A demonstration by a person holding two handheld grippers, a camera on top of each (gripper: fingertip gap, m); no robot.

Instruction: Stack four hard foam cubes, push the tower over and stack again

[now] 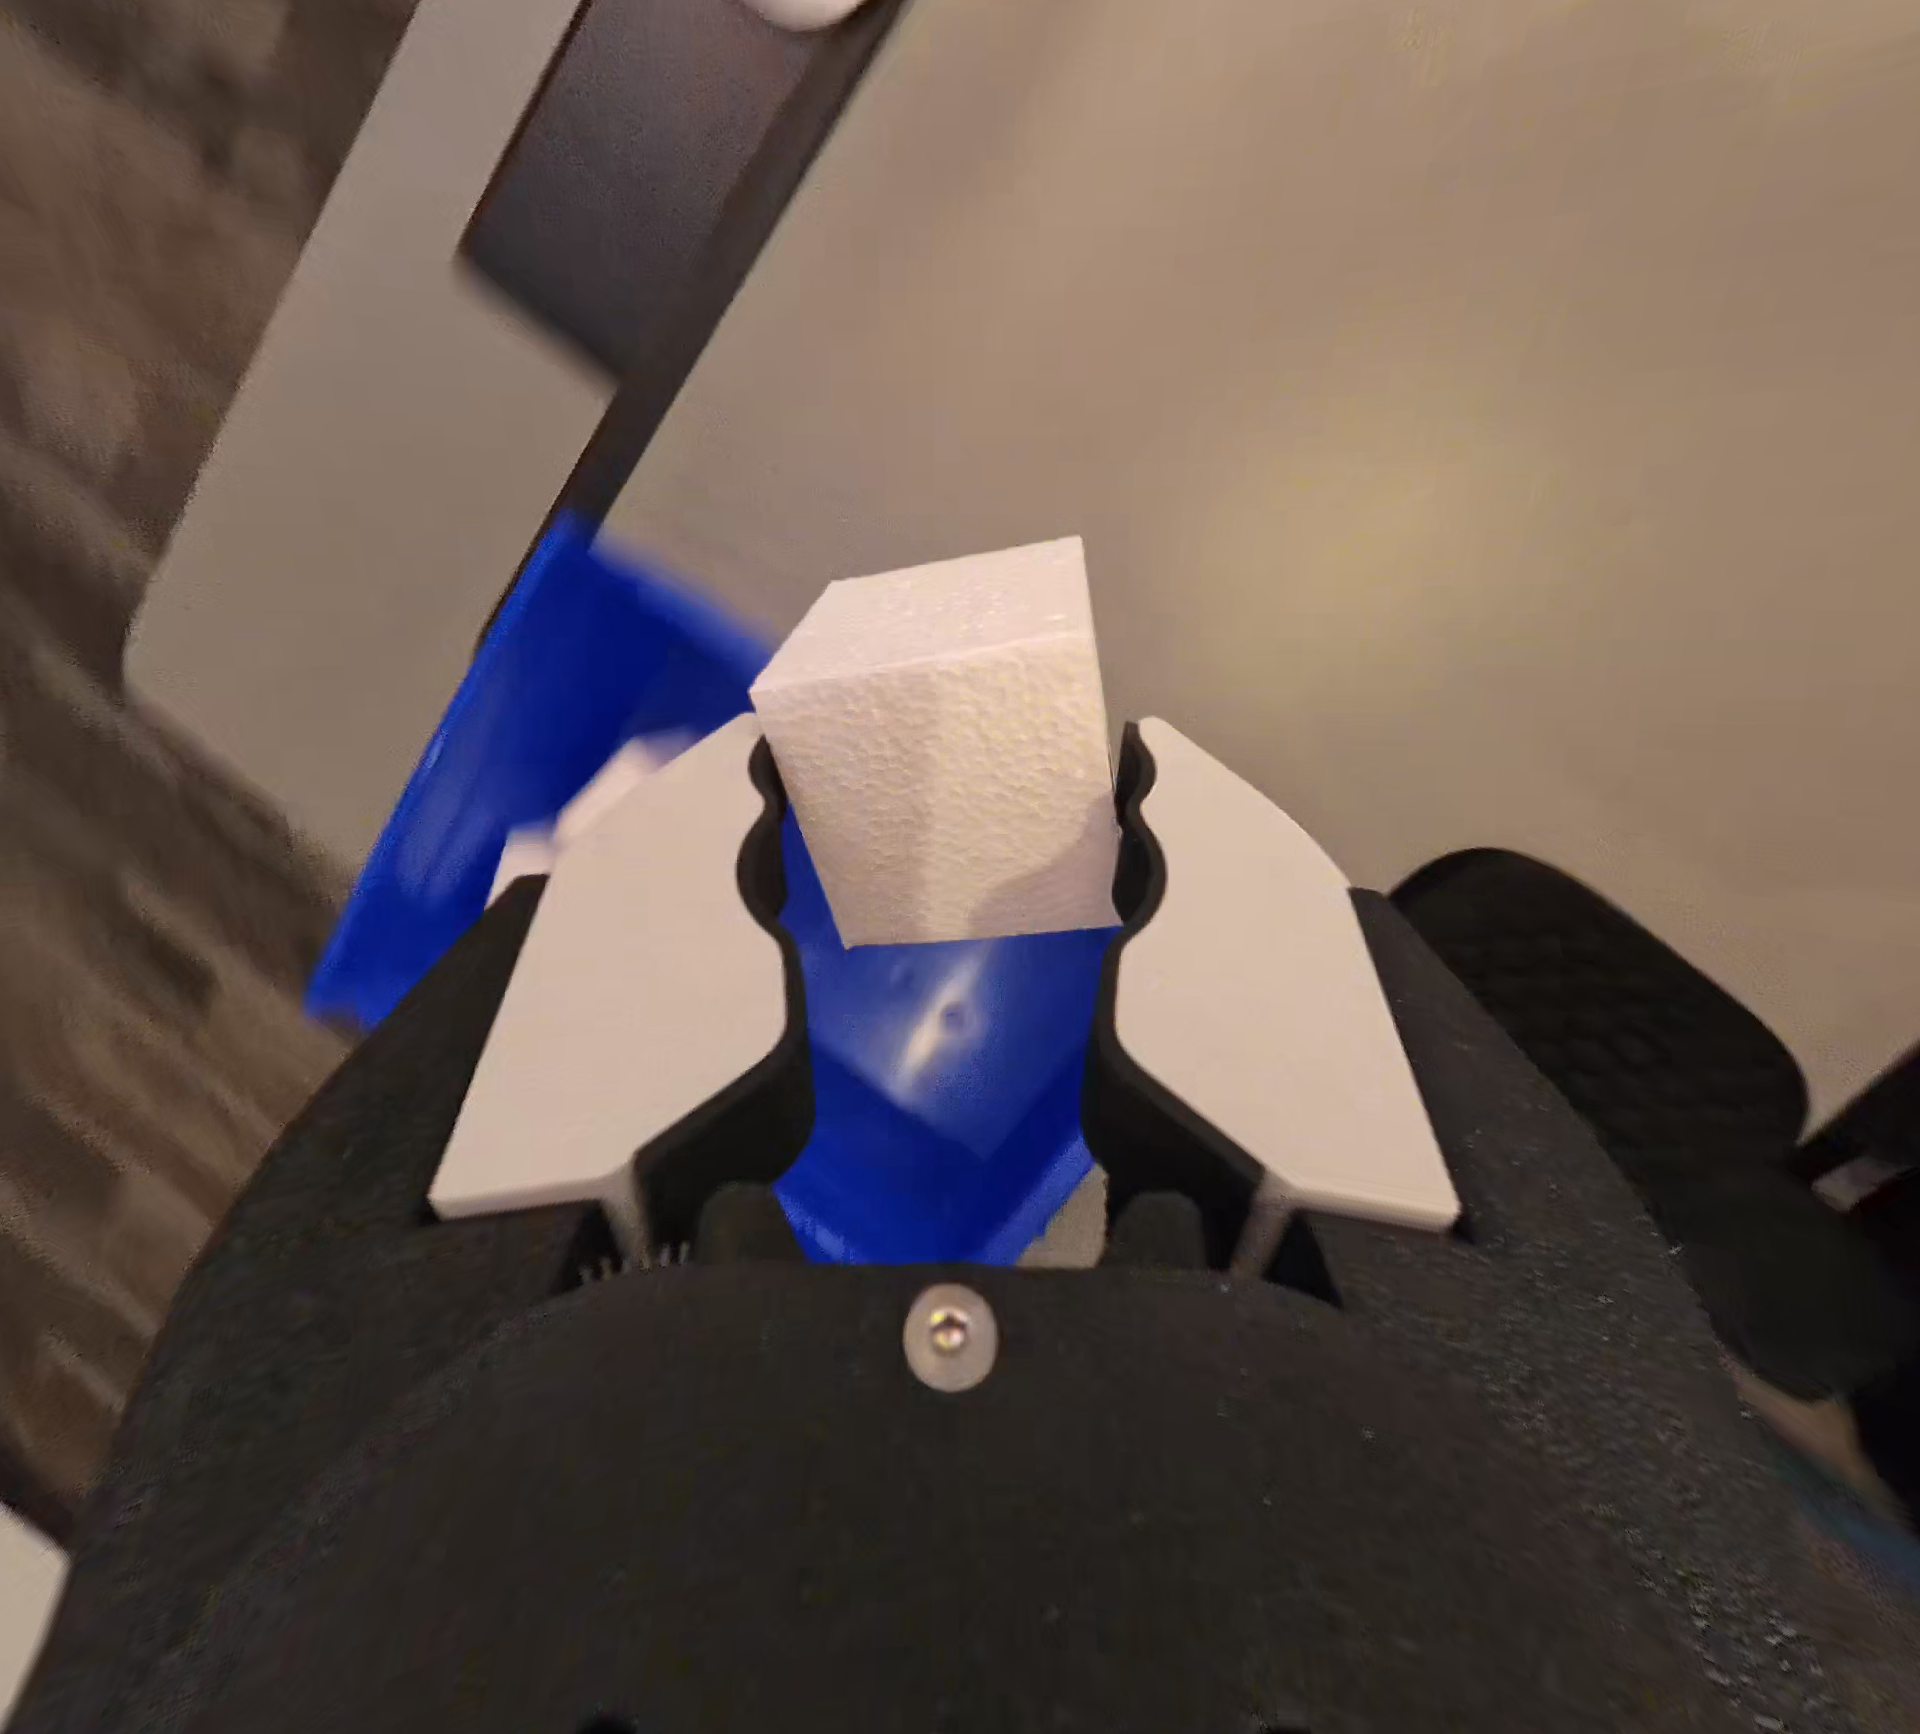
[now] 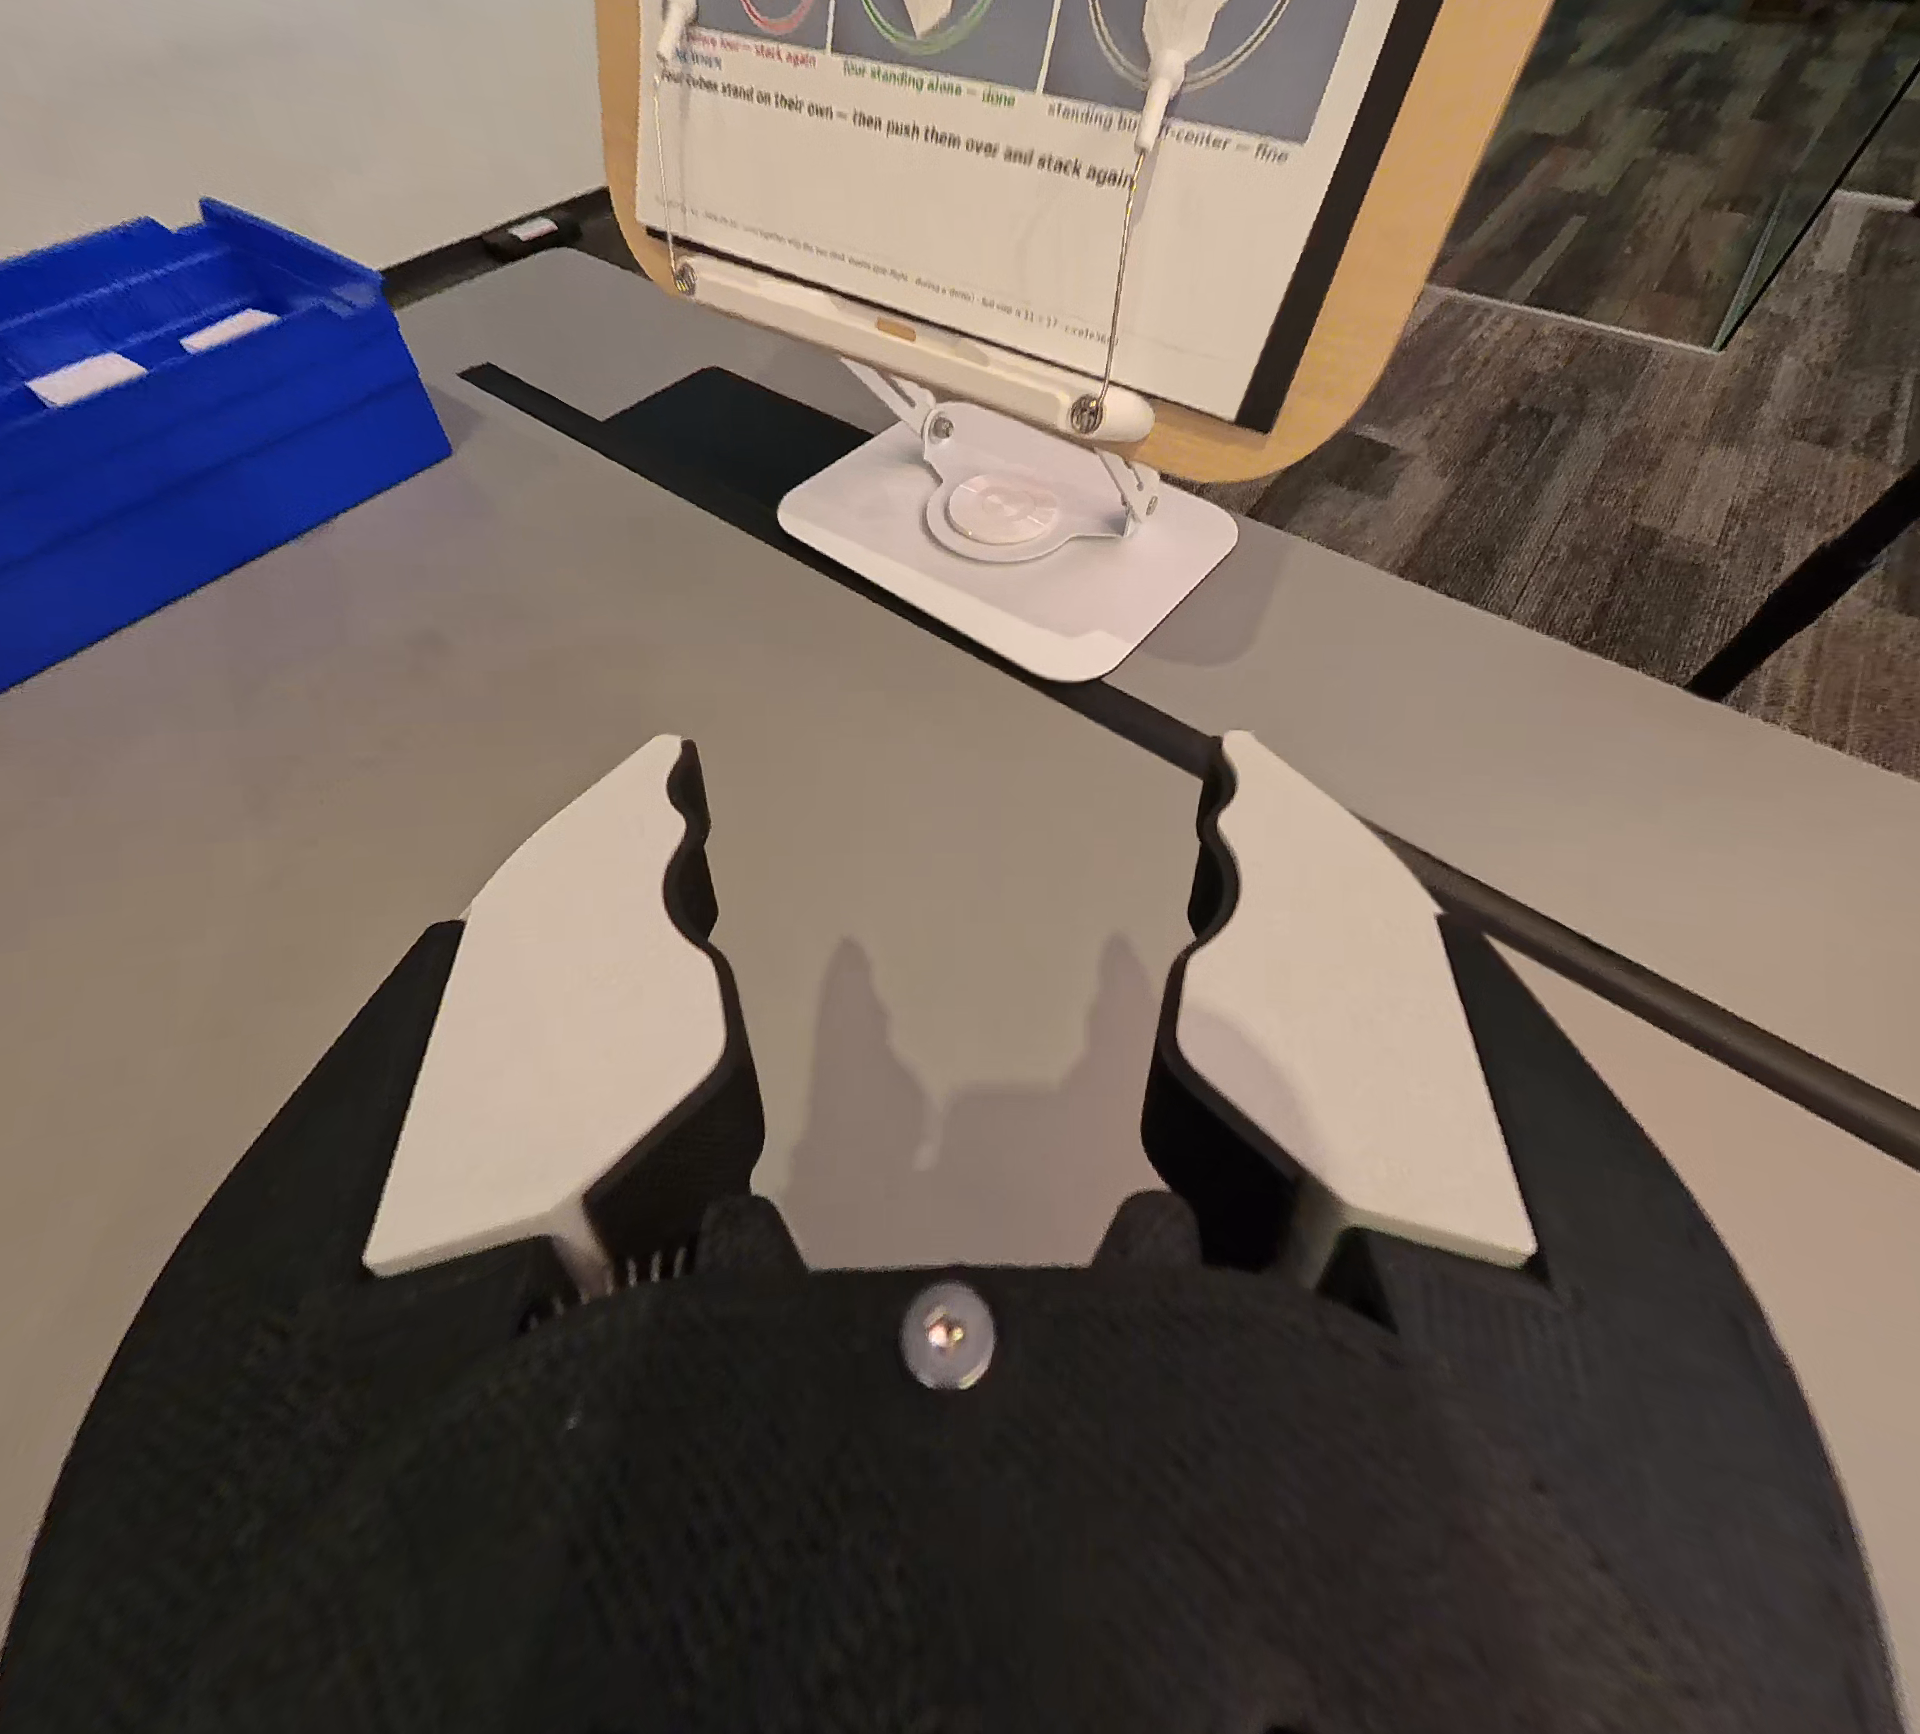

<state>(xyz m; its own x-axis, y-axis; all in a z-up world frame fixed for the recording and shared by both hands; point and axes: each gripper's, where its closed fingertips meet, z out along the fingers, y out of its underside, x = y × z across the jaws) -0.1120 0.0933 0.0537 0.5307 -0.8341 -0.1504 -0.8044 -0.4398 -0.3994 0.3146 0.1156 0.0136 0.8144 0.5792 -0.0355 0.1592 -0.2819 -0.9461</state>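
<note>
Left tool (image 1: 940, 837) clenches a white foam cube (image 1: 940, 765), seemingly above the blue bin (image 1: 520, 780); right tool (image 2: 951, 853), released, hovers over bare table (image 2: 623, 645); bin at ten o'clock.

The right tongs (image 2: 951, 749) hang wide apart over the bare grey bench (image 2: 623, 697), gripping nothing. At far left a blue bin (image 2: 208, 458) holds two white foam cubes (image 2: 83, 383). Ahead, a wooden board with a printed sheet (image 2: 987, 74) leans on a white stand (image 2: 1008, 578).
</note>
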